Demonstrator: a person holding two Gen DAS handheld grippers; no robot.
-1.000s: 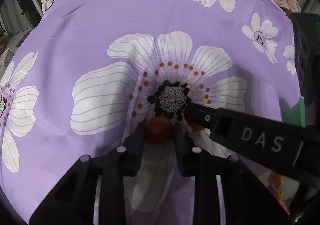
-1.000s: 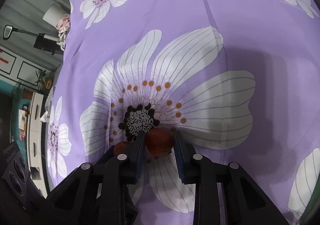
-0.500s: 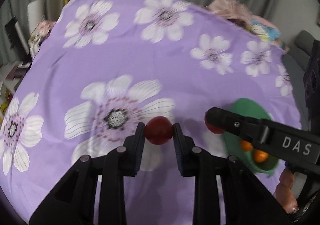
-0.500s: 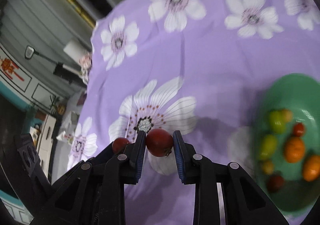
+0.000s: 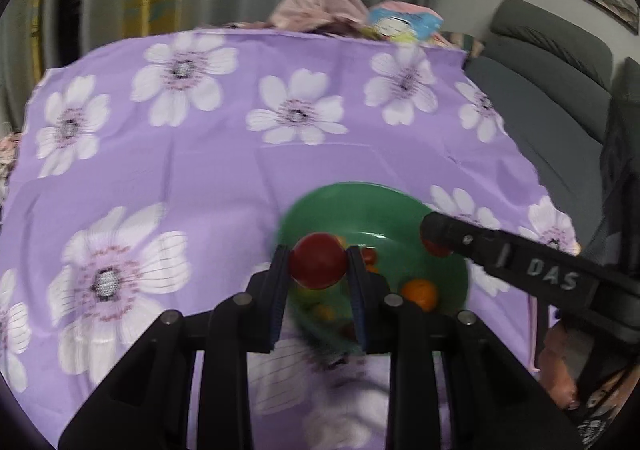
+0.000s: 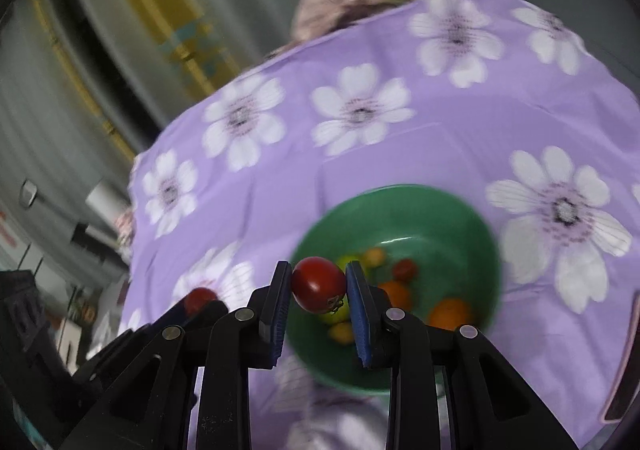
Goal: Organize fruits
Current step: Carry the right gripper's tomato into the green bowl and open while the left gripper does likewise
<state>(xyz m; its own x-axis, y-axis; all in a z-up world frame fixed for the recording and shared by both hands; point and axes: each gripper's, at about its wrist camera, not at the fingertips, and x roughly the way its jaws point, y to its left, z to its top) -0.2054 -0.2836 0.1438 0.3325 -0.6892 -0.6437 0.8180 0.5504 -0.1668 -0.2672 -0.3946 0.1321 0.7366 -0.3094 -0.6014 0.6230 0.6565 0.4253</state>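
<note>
A red tomato (image 5: 318, 265) sits clamped between the left gripper's (image 5: 318, 270) pads, raised over the near-left rim of a green bowl (image 5: 360, 206). The right gripper (image 6: 319, 286) likewise pinches a second red tomato (image 6: 319, 283), stem end turned down and toward the camera, above the bowl's near-left side. Small orange, yellow, green and red fruits (image 6: 450, 312) lie inside. The bowl rests on a purple floral tablecloth (image 5: 200, 170).

The left tool (image 5: 318, 268) is clamped on a red fruit (image 5: 318, 265) between its pads. The right tool (image 6: 318, 286) likewise pinches a red fruit (image 6: 319, 284), angled in beside the left tool, apart from it.
</note>
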